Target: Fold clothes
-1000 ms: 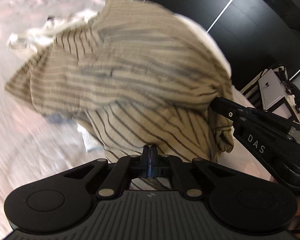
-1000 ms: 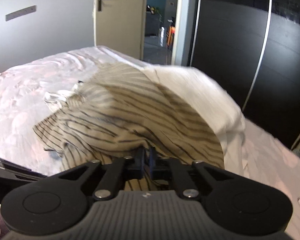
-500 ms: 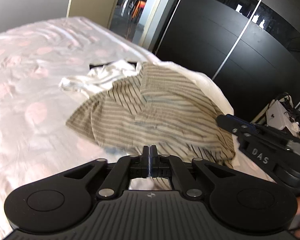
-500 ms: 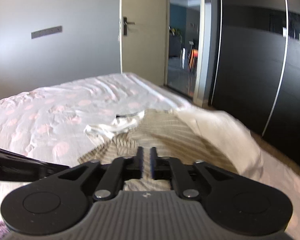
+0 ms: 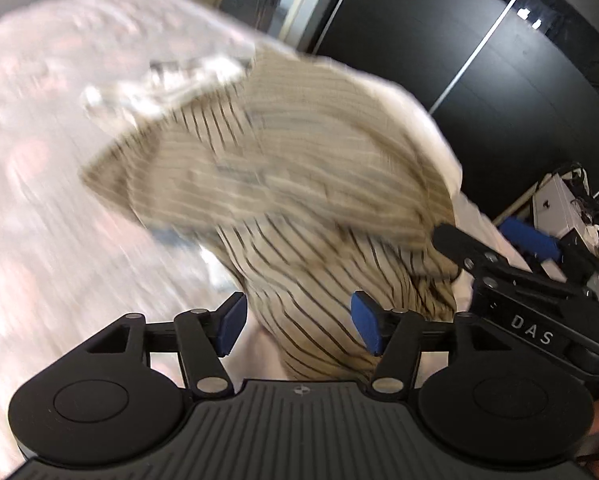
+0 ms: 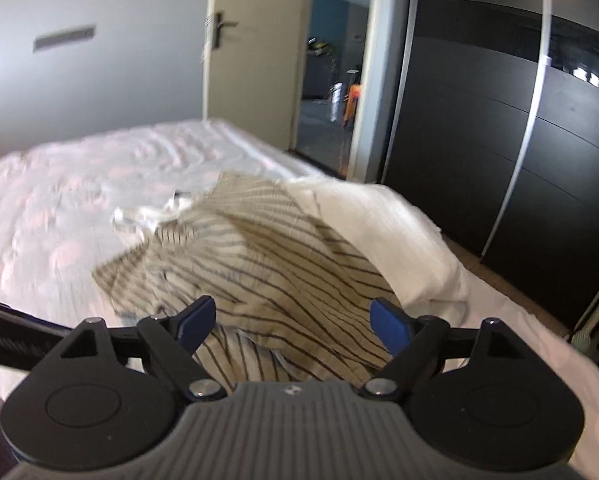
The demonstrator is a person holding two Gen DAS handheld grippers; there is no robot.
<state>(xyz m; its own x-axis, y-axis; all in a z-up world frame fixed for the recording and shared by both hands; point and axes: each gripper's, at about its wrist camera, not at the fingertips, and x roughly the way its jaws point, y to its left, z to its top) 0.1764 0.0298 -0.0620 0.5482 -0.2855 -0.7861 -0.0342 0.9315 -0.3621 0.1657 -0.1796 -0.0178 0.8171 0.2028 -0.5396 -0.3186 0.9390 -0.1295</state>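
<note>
a beige shirt with thin dark stripes (image 5: 299, 184) lies crumpled on a bed (image 5: 39, 208) covered by a pale sheet with faint pink spots. in the left wrist view the shirt fills the centre of the picture, blurred, with a fold of it running down toward 6 o'clock between the blue pads of the left tool (image 5: 297, 326). that tool has just been opening; its jaws stand well apart and the pads (image 5: 365, 328) do not press on the cloth, so it has hold of nothing.

at 4 o'clock in the same view the right tool (image 5: 495, 244) reaches in from the side, its jaws spread, one black finger tip close against the shirt's bunched edge; whether it touches cannot be told.

in the right wrist view the right tool (image 6: 289, 324) has also just been opening, and its blue pads (image 6: 389, 324) stand wide with the striped cloth lying loose between and beyond them, gripped by neither. a white garment (image 6: 379, 232) lies touching the shirt at 2 o'clock, partly under it. a smaller white crumpled piece (image 6: 147, 216) sits at the shirt's 11 o'clock edge. behind the bed stand a dark wardrobe (image 6: 499, 120) at 2 o'clock and an open door (image 6: 251, 60) at 12 o'clock.
</note>
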